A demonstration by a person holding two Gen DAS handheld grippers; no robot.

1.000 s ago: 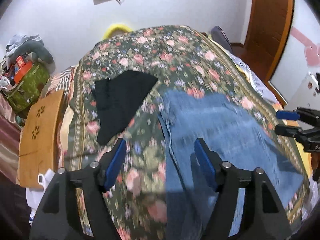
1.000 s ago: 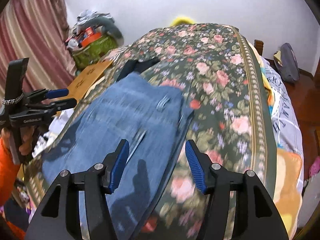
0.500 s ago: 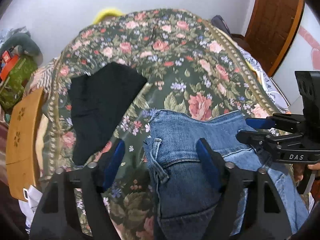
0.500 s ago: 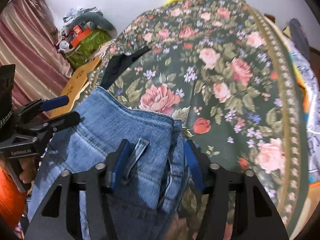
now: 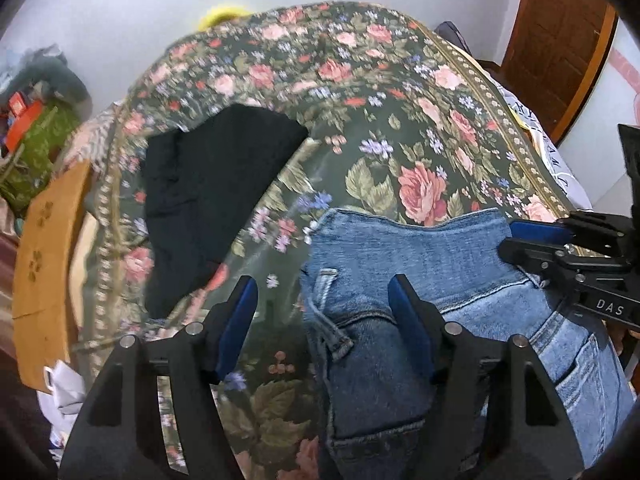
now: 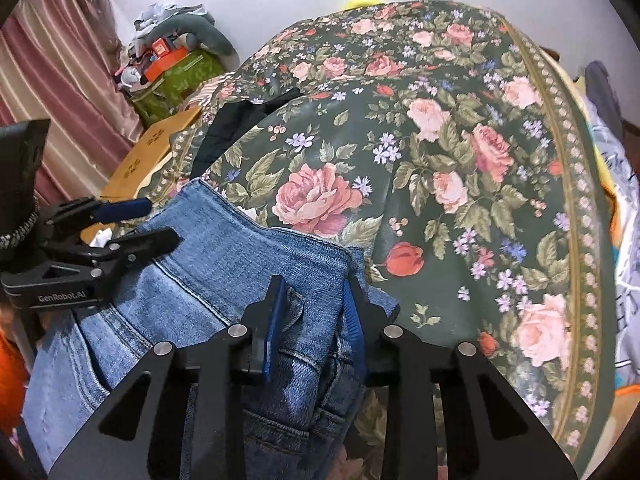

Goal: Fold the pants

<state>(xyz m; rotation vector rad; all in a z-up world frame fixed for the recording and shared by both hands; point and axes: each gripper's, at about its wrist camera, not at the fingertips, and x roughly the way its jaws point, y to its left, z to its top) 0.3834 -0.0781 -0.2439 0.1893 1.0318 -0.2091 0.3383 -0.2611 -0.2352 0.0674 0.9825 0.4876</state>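
Blue jeans (image 5: 420, 264) lie on a floral bedspread (image 5: 360, 100), waistband toward the far side. My left gripper (image 5: 320, 308) is open, its fingers straddling the waistband's left corner and belt loop. My right gripper (image 6: 314, 312) has its jaws narrowed around the waistband's right corner (image 6: 320, 280), the denim bunched between the blue pads. The jeans also show in the right wrist view (image 6: 200, 280). Each gripper shows in the other's view: the right one (image 5: 532, 240) and the left one (image 6: 152, 224).
A black garment (image 5: 212, 184) lies on the bedspread left of the jeans. A wooden board (image 5: 44, 248) and a green bag (image 6: 180, 76) with clutter stand off the bed's left side. A wooden door (image 5: 560, 32) is at the right. Striped curtains (image 6: 52, 92) hang at the left.
Both grippers have moved forward and down onto the waistband. The right gripper's jaws have narrowed around the right corner. The left gripper stays open.
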